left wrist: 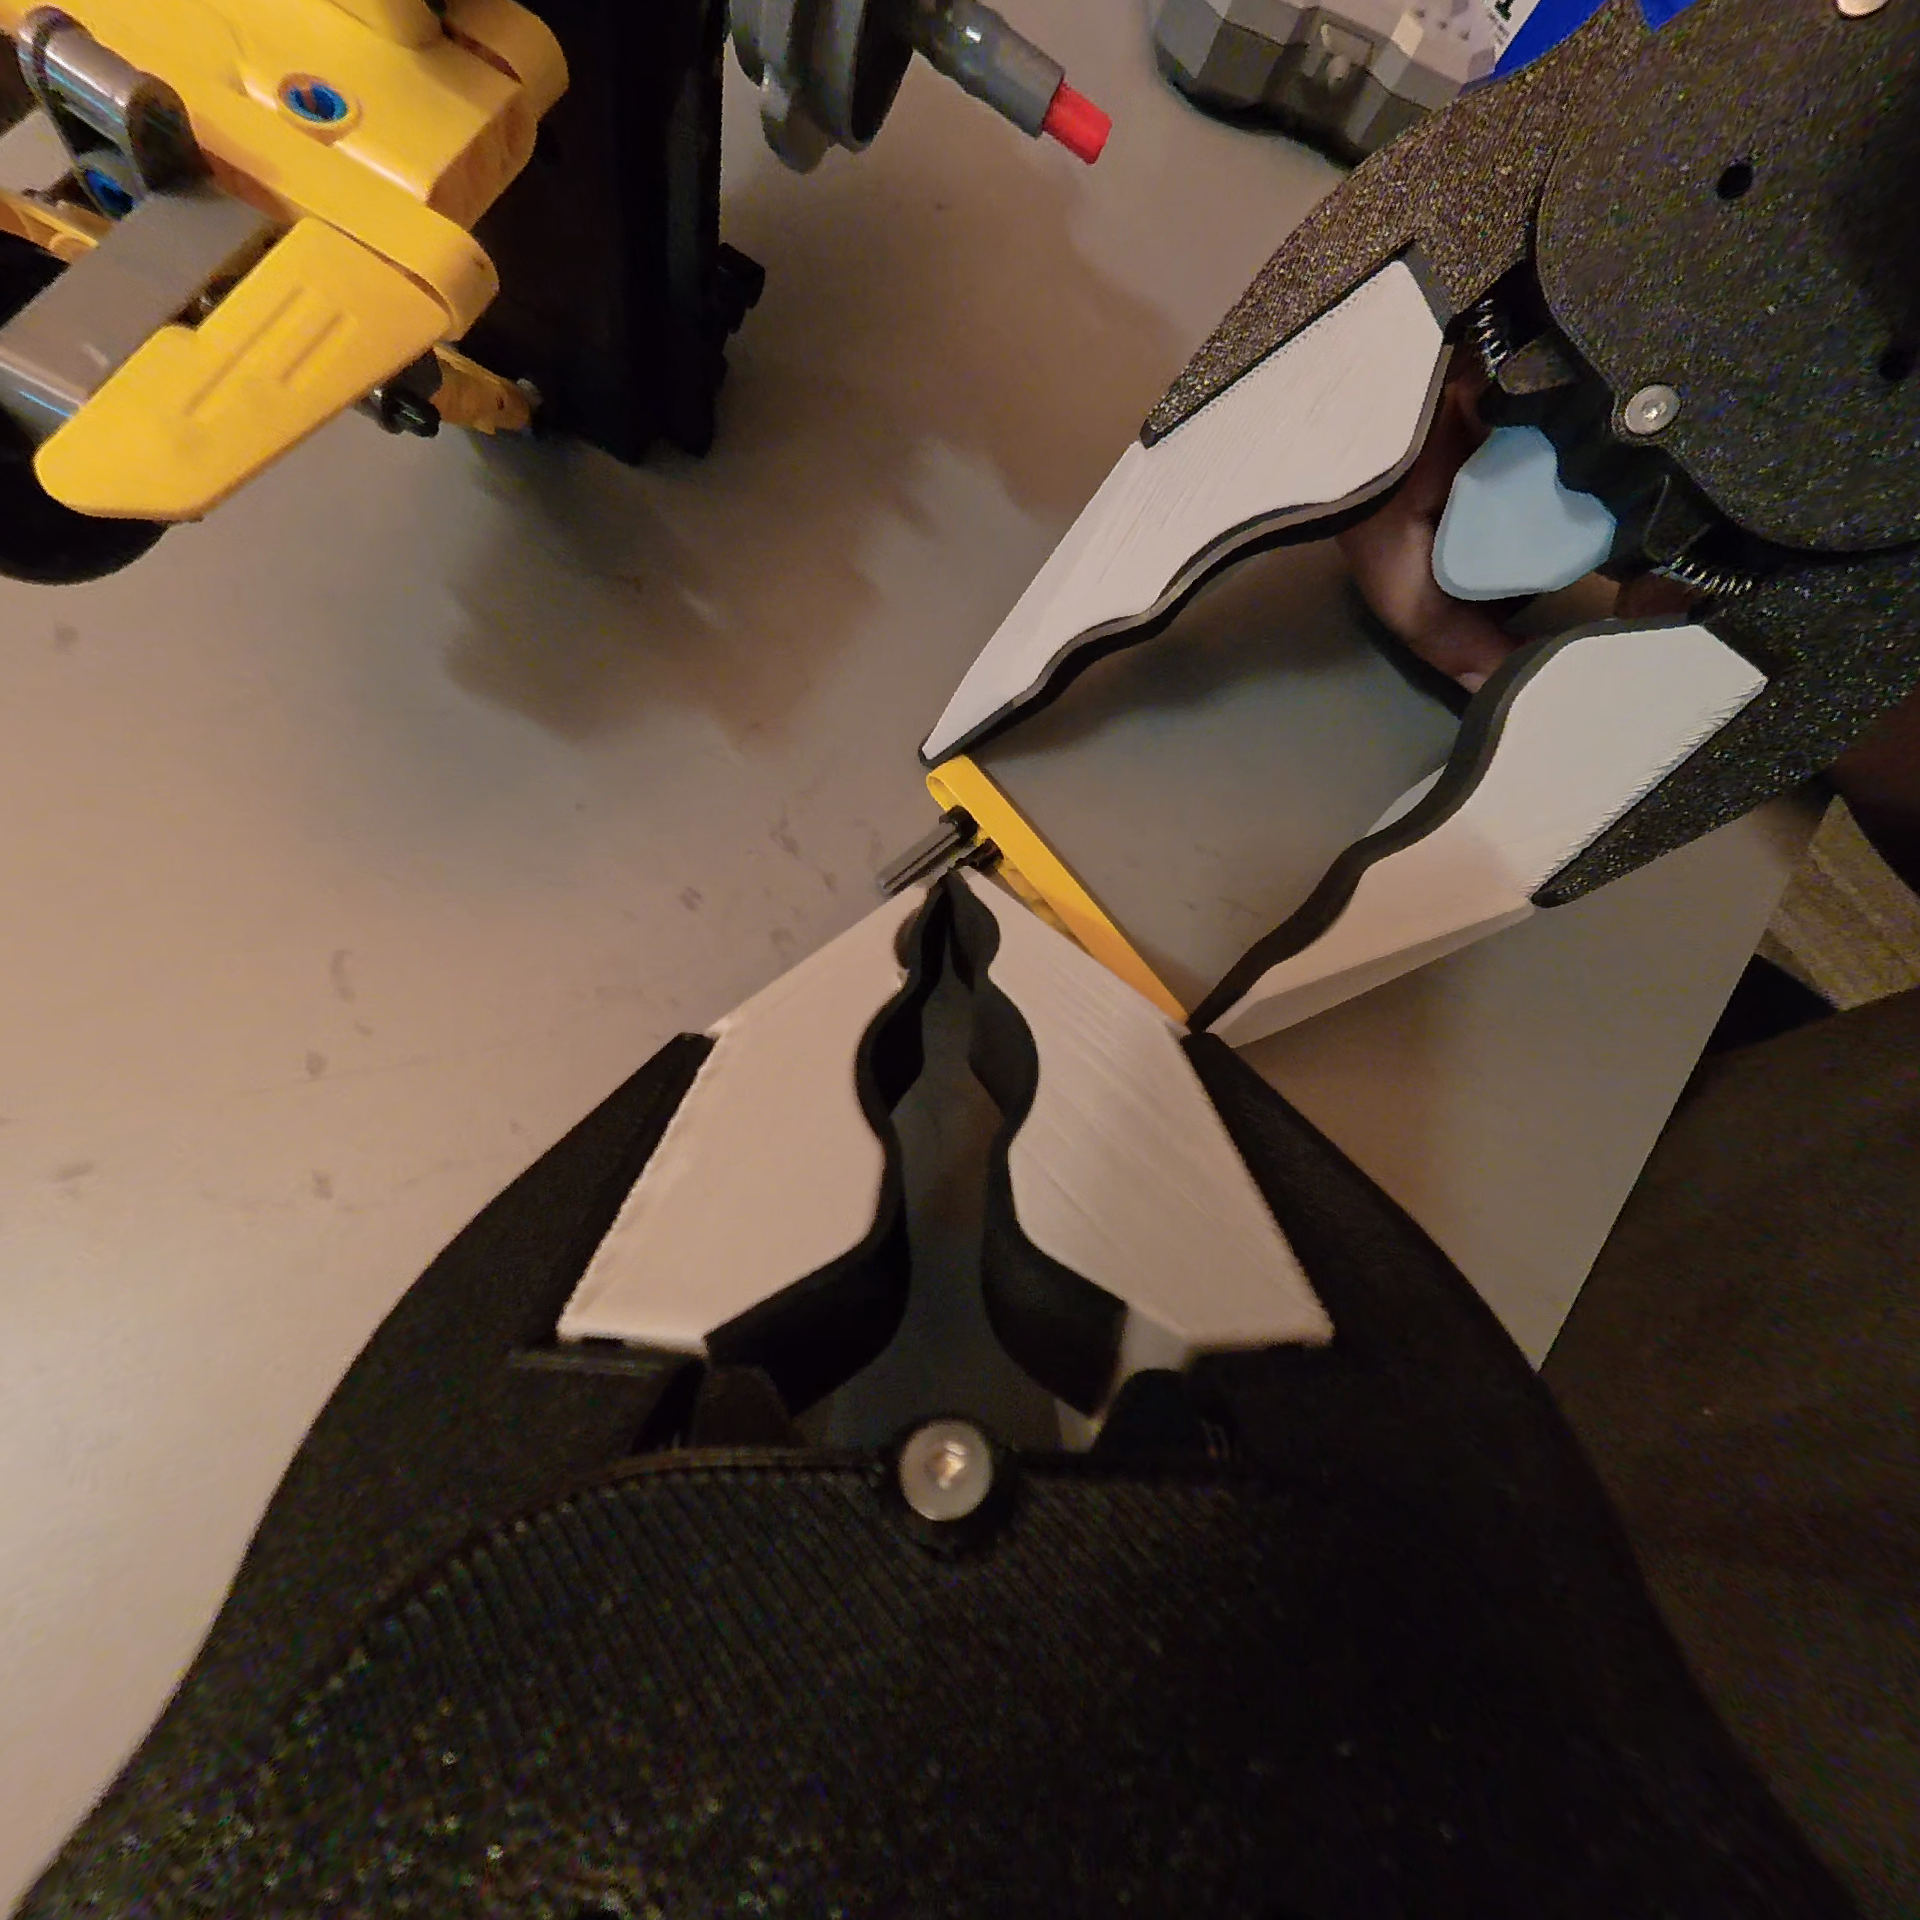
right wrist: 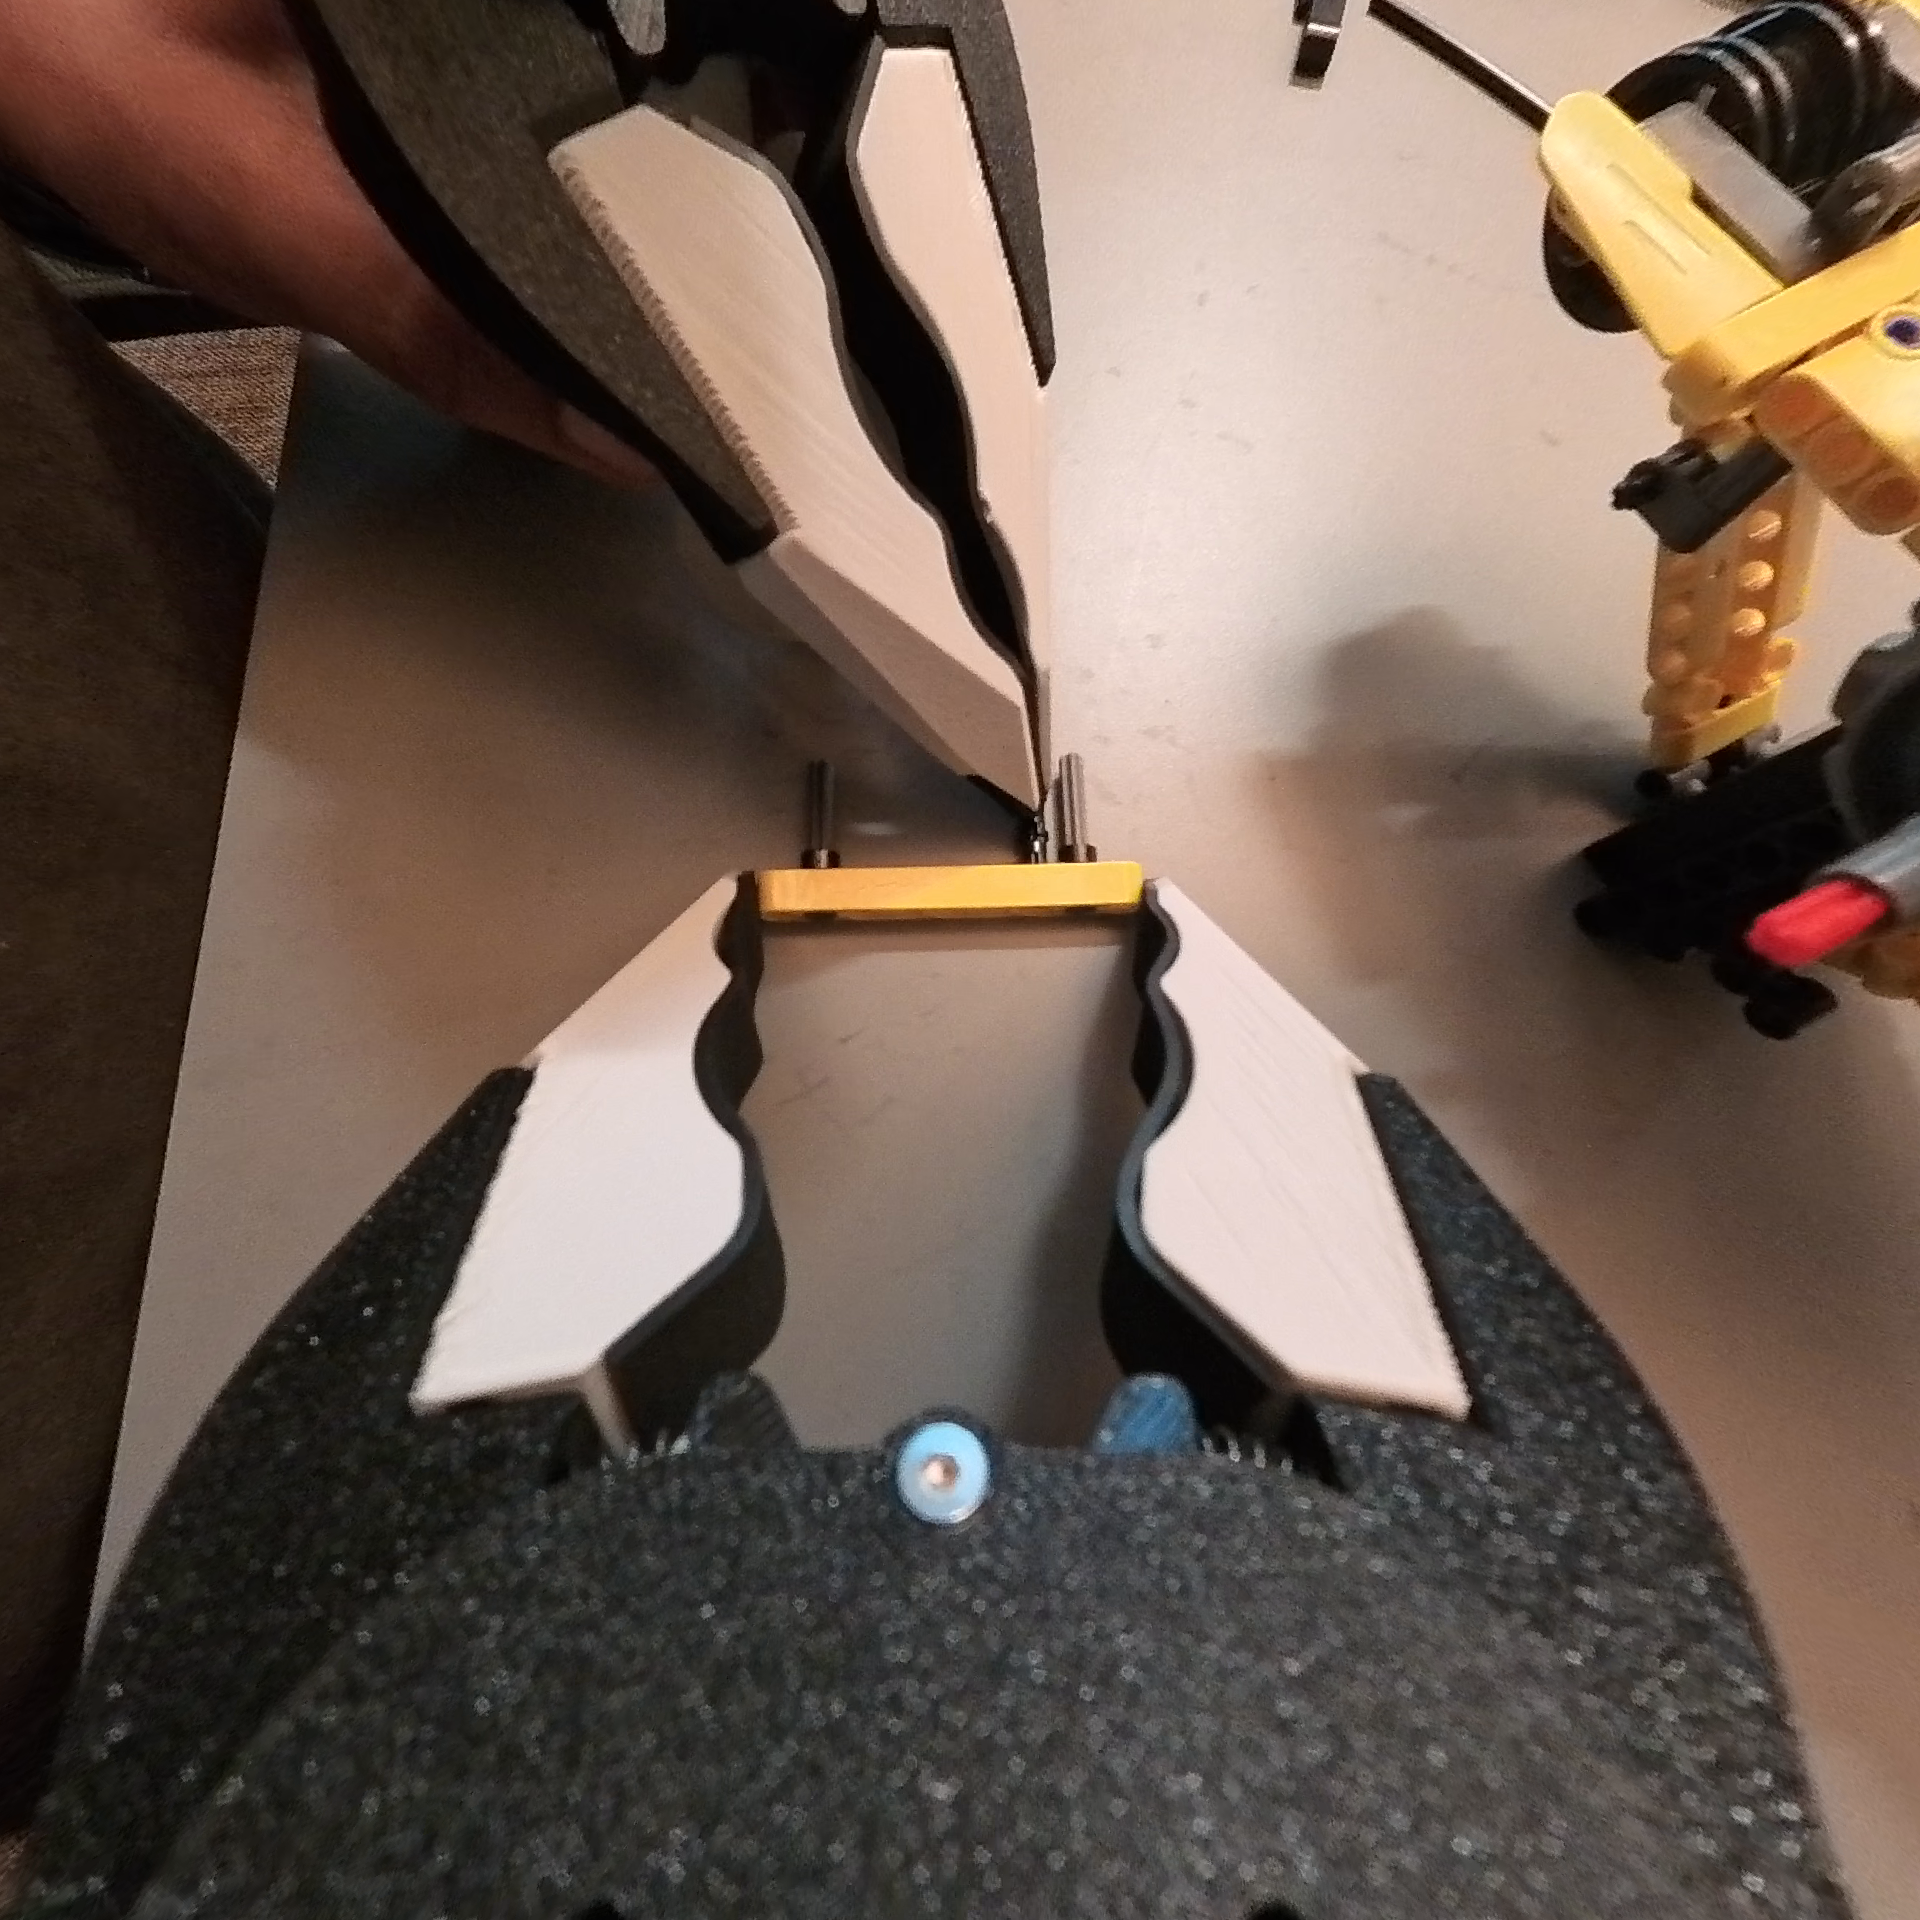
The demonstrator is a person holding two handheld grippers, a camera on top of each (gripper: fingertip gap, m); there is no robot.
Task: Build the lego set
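Observation:
My right gripper (right wrist: 945, 889) is shut on a flat yellow building beam (right wrist: 945, 891), one fingertip on each end, and holds it just above the grey table (right wrist: 935, 1143). Two dark pins (right wrist: 1070, 805) stand out of the beam's far side. My left gripper (left wrist: 948, 888) is shut. Its tips rest at the beam's end beside a black pin (left wrist: 916, 860), and I cannot tell whether anything is pinched. In the left wrist view the right gripper (left wrist: 1070, 883) reaches in from the upper right, holding the beam (left wrist: 1018, 844). In the right wrist view the left gripper (right wrist: 1039, 821) comes down from above.
A yellow and black toy construction model (left wrist: 260, 260) stands at the far left; the right wrist view shows it at the right (right wrist: 1766, 416). A grey marker with a red tip (left wrist: 1070, 120) lies by it. A person's hand (right wrist: 312, 208) holds the left gripper. The table's edge (right wrist: 249, 727) runs along the left. Both grippers' tips are close together, under 4 cm apart.

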